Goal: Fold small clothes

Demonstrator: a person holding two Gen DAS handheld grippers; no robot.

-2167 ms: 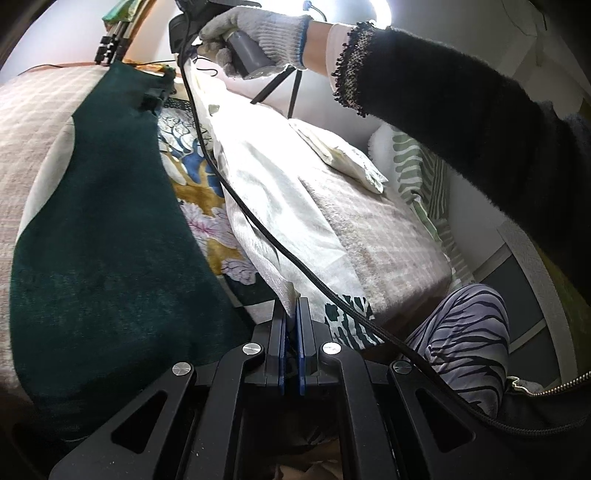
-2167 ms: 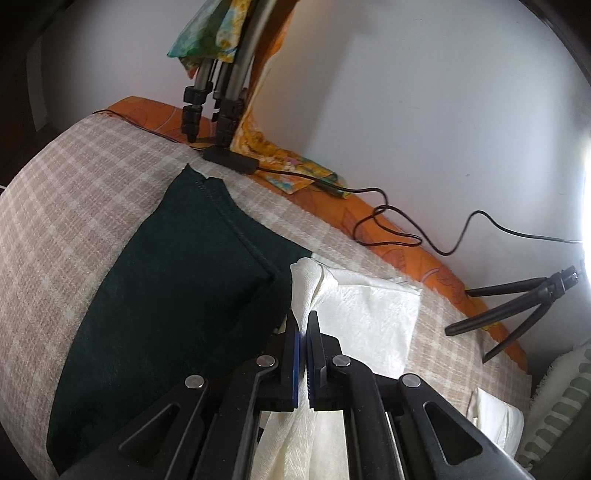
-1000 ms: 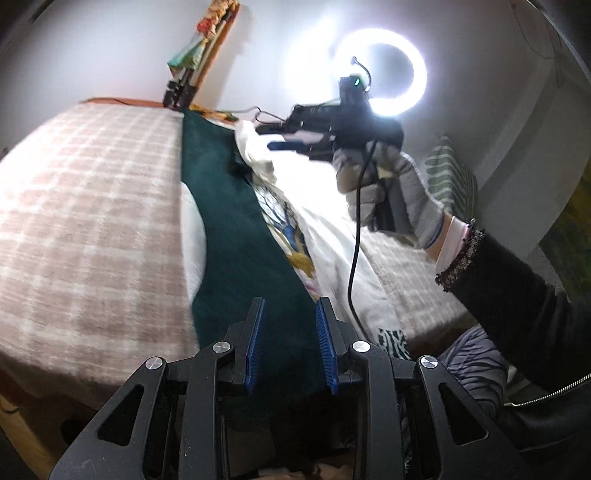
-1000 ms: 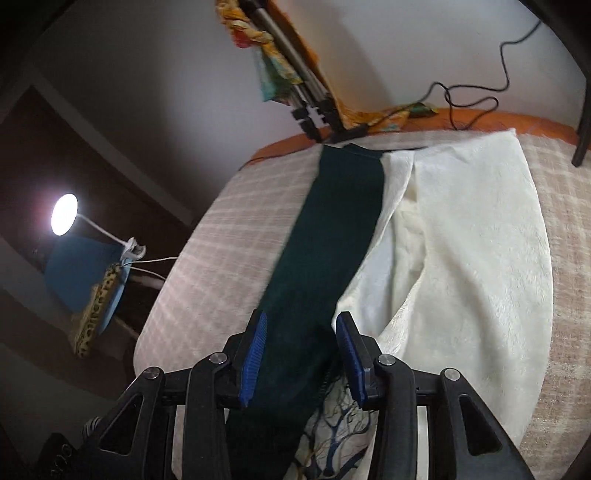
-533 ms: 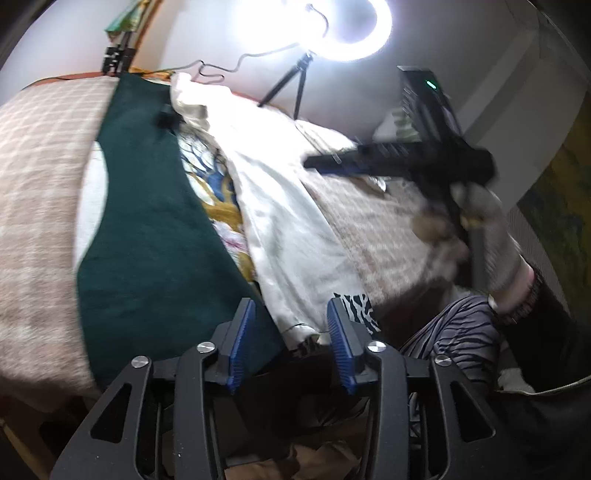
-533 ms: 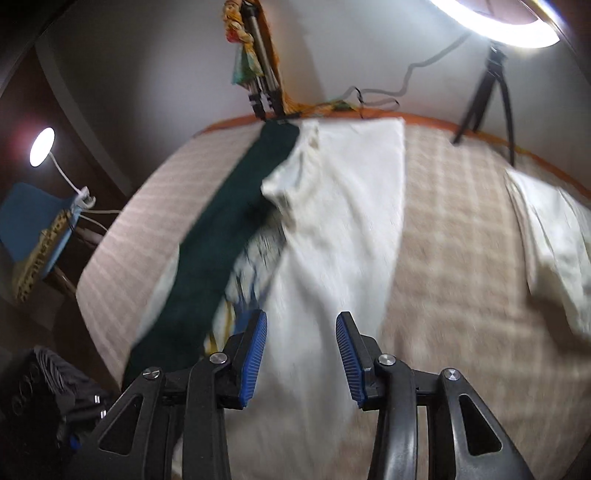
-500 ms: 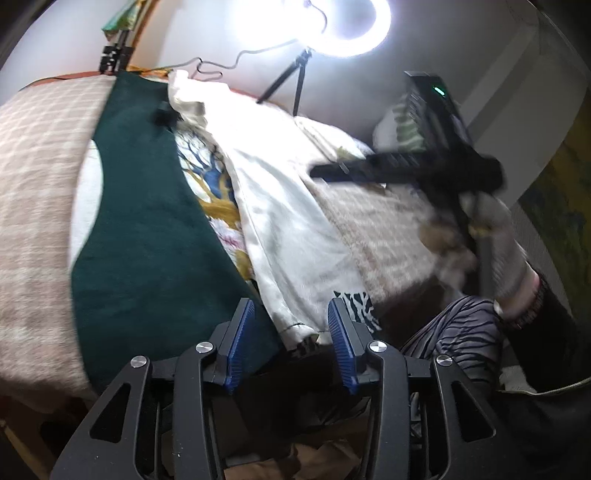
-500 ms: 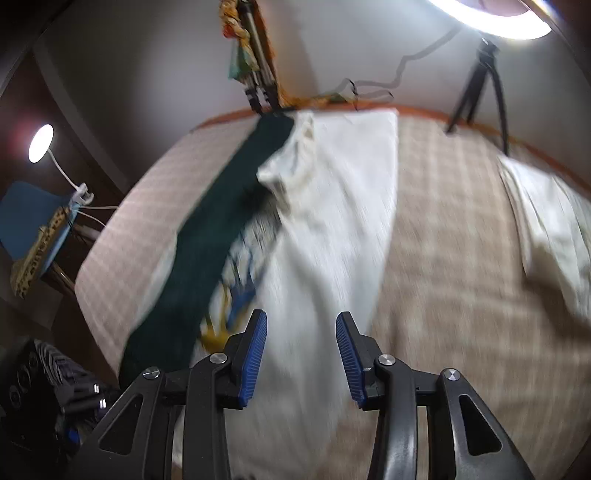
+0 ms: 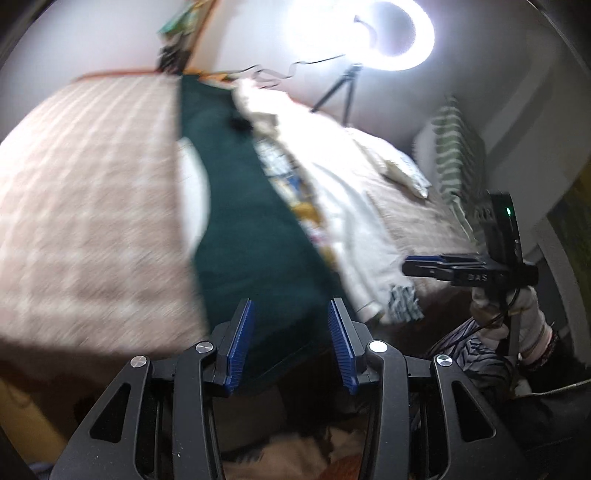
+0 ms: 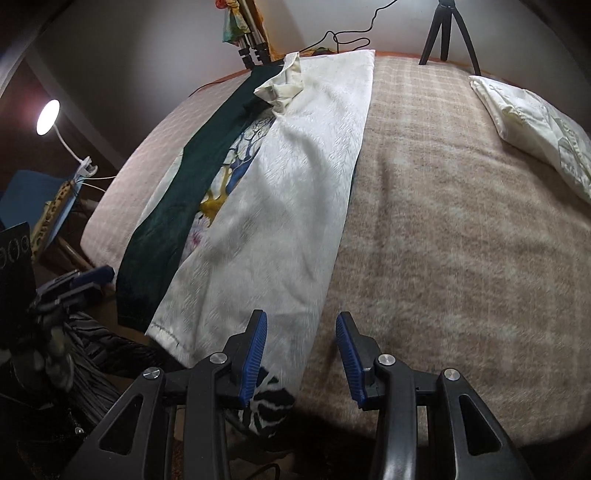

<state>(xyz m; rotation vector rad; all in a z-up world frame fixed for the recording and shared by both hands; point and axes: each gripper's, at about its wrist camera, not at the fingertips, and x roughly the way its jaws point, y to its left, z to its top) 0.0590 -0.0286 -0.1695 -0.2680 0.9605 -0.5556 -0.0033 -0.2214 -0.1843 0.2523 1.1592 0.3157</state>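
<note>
A long dark green cloth [image 9: 251, 221] lies along the plaid bed, beside a cream-white cloth [image 10: 295, 184]. A tree-patterned fabric [image 10: 225, 170] shows between them. My left gripper [image 9: 291, 343] is open over the green cloth's near end at the bed edge, with nothing pinched. My right gripper [image 10: 301, 356] is open above the white cloth's near right corner, its pads clear of the fabric. In the left wrist view the right gripper [image 9: 424, 264] hovers to the right in a gloved hand. The left gripper [image 10: 88, 280] shows at the lower left of the right wrist view.
A folded cream garment [image 10: 535, 122] rests on the beige blanket [image 10: 461, 221] at the far right. A ring light [image 9: 369, 33] on a tripod [image 10: 447, 33], cables and another stand [image 10: 251, 48] line the far bed edge. A desk lamp [image 10: 48, 118] glows left. Striped trousers [image 9: 476, 350] sit near.
Both grippers let go of the cloths' ends and opened. The right one swept back from the far end to the near edge of the white cloth. The left jaws widened over the green cloth.
</note>
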